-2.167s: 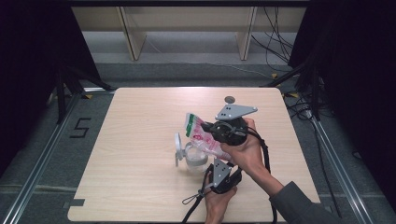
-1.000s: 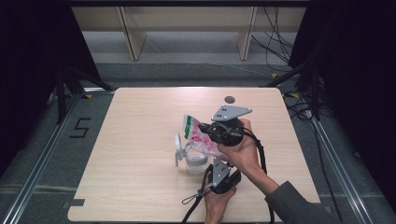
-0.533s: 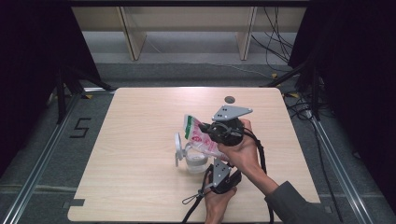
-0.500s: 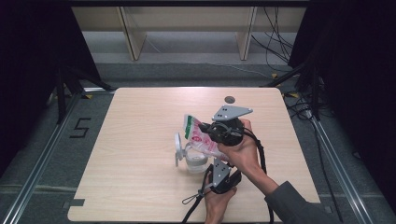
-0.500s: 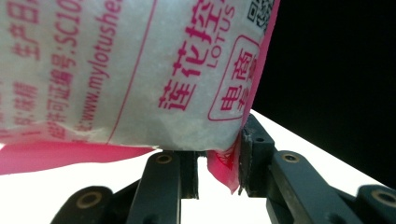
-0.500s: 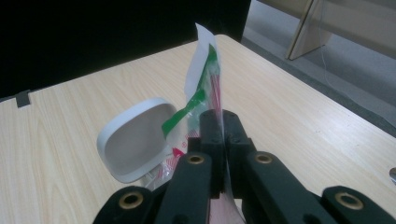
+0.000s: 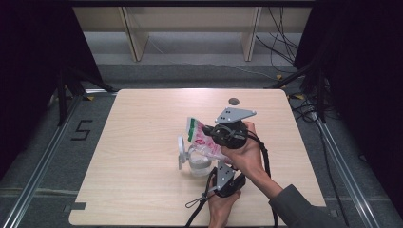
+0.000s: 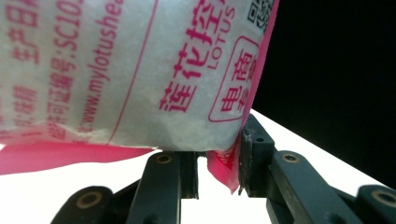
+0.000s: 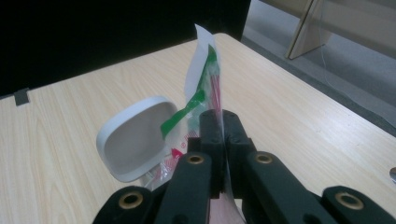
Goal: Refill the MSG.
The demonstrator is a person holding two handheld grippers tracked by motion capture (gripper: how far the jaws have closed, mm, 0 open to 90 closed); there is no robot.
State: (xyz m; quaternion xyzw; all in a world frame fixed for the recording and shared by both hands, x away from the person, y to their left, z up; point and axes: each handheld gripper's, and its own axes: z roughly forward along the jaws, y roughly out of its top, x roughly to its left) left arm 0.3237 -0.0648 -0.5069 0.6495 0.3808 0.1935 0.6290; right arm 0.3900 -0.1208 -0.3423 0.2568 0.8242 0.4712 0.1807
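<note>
Nearest the table's front edge, the left gripper (image 7: 227, 180) has its jaws narrowed on a bottom corner of the white plastic pouch with pink print and a green stripe (image 7: 202, 137); the left gripper view shows that pink corner (image 8: 223, 164) against one pad. Beyond it, the right gripper (image 7: 211, 130) is clamped flat on the pouch's upper film (image 9: 205, 93). The pouch hangs tilted over a clear plastic container (image 7: 198, 161), its white hinged lid (image 7: 181, 146) standing open. Nothing has shifted over the last moments, so the pour looks held mid-way. Farther off lies a small dark round disc (image 7: 233, 101).
</note>
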